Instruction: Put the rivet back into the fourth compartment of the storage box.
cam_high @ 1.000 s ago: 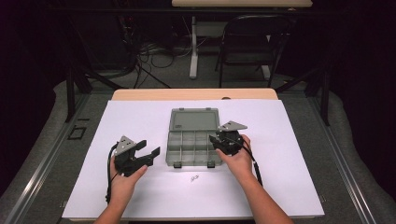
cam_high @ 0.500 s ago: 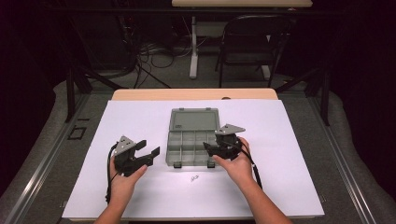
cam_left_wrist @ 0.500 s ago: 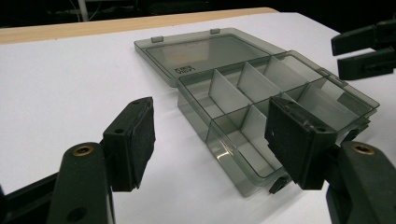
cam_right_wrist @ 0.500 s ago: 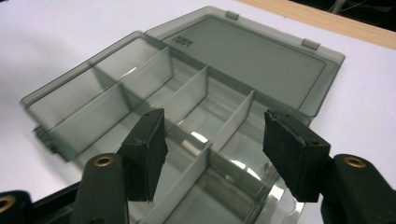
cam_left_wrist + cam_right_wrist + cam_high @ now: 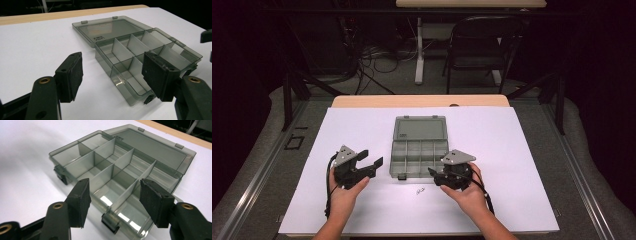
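Right gripper (image 5: 434, 175), jaws apart, empty, at the front right latch (image 5: 110, 222) of the open box (image 5: 419, 150) mid-table; left gripper (image 5: 371, 160) likewise agape beside it; approach step, next likely a pinch on the rim.

A small dark mark (image 5: 420, 190) on the white sheet (image 5: 522, 150) is too small to identify.

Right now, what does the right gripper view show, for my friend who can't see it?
An open, empty grey see-through compartment box lies on a white table cover, its lid folded flat behind it. The right gripper has its two black jaws open, just before the box's near latch.
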Demonstrator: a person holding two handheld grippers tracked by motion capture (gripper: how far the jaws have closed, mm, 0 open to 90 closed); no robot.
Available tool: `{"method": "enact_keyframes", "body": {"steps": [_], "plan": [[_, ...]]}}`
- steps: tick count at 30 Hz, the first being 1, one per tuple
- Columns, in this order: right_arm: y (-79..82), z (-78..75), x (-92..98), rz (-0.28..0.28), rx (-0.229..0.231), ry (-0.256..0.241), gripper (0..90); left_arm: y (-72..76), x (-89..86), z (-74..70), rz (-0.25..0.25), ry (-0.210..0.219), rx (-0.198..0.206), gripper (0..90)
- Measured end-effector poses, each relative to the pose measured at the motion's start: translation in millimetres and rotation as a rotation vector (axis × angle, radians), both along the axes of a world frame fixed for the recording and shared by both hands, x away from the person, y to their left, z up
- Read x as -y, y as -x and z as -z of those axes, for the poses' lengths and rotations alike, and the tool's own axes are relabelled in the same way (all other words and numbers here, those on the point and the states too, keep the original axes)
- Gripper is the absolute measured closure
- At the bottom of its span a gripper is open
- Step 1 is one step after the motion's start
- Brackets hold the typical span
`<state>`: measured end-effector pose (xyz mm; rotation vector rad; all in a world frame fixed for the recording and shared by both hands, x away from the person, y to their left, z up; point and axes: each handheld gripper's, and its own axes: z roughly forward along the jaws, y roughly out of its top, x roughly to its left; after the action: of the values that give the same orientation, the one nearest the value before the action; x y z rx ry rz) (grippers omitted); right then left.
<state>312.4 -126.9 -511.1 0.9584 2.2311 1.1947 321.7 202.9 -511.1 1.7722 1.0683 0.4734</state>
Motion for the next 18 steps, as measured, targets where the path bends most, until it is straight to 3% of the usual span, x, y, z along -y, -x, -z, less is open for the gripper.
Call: {"method": "enact_keyframes", "body": {"steps": [8, 13, 18], "plan": [[21.7, 12.6, 8.4, 0.005, 0.001, -0.016, 44.5, 0.2, -0.1, -1.0, 0.0, 0.004, 0.009, 33.4], [23.0, 22.2, 11.3, 0.02, -0.02, -0.03, 46.9, 0.5, -0.2, -1.8, 0.001, 0.003, 0.009, 33.4], [25.6, 23.4, 7.6, 0.01, -0.032, -0.03, 55.3, 0.1, 0.6, -0.6, 0.003, 0.003, 0.008, 33.5]]}}
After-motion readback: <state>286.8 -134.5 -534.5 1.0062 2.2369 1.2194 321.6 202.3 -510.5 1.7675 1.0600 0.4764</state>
